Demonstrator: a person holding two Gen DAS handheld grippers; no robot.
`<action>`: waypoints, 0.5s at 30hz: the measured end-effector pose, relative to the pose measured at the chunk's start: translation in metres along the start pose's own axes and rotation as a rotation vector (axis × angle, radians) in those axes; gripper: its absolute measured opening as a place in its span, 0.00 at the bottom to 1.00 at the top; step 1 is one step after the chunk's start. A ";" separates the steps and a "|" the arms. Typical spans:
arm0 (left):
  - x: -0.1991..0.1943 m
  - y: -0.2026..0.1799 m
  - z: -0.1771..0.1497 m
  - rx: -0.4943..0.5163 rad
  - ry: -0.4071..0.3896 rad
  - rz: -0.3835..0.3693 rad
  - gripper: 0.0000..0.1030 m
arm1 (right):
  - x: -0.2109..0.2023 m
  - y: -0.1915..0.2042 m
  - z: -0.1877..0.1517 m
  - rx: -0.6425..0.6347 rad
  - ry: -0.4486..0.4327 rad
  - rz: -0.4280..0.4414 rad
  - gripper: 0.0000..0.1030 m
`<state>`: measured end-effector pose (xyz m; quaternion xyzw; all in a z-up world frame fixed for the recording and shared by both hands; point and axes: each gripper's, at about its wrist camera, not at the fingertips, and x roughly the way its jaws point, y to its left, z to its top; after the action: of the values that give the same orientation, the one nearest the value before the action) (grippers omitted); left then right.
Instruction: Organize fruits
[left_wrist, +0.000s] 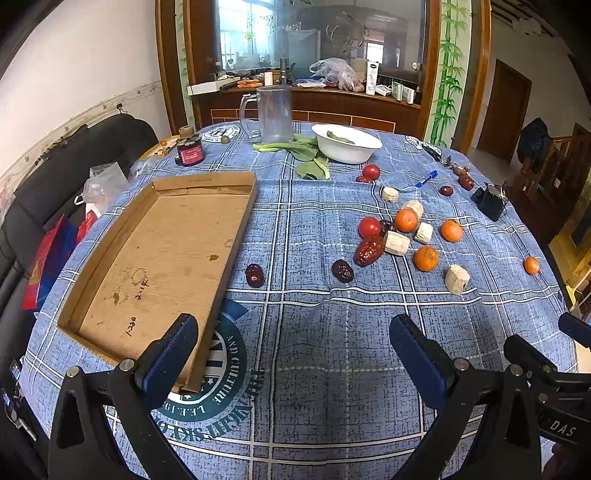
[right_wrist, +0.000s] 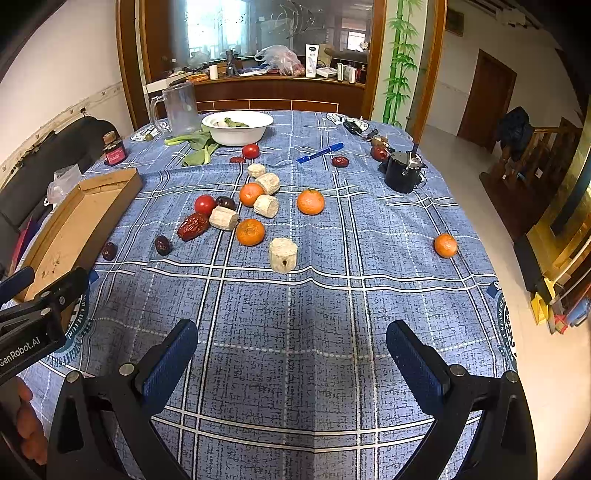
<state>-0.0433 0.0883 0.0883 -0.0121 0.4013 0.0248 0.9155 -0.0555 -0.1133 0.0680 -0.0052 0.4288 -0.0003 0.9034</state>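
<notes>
Both grippers wide open, nothing held: left gripper (left_wrist: 293, 339) and right gripper (right_wrist: 291, 345) each hover over bare blue checked tablecloth (right_wrist: 288, 369), blue pads spread well apart. Cardboard tray (left_wrist: 166, 254) sits ahead-left of the left gripper, its near corner just beside the left finger (left_wrist: 173, 350); no fruit in it. Fruit is scattered on the cloth ahead of both. From the right gripper: pale cut stub (right_wrist: 283, 254) straight ahead and nearest, orange (right_wrist: 250, 232) just past it, then a cluster with a long red date (right_wrist: 192, 226), tomato (right_wrist: 204, 204), second orange (right_wrist: 251, 194) and more stubs touching or nearly so. Third orange (right_wrist: 310, 201) slightly apart to the right of the cluster, fourth orange (right_wrist: 445, 245) well off to the right near the cloth edge. Two dark dates (left_wrist: 255, 275) (left_wrist: 342, 270) lie between tray and cluster, closest to the left gripper. Far side: white bowl (right_wrist: 238, 129) with greens beside it, another tomato (right_wrist: 250, 151), blue pen (right_wrist: 320, 153), clear jug (right_wrist: 179, 107).
</notes>
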 end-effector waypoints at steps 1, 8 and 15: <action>0.000 0.000 0.000 0.000 -0.001 0.001 1.00 | 0.000 0.000 0.000 -0.001 0.000 0.002 0.99; 0.001 0.000 0.001 0.000 0.001 0.001 1.00 | 0.003 -0.002 0.000 0.006 0.002 0.000 0.99; 0.008 0.004 0.002 0.011 0.020 0.006 1.00 | 0.009 -0.013 0.005 0.020 0.002 0.027 0.99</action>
<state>-0.0366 0.0924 0.0842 -0.0062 0.4105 0.0254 0.9115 -0.0464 -0.1258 0.0645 0.0095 0.4295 0.0077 0.9030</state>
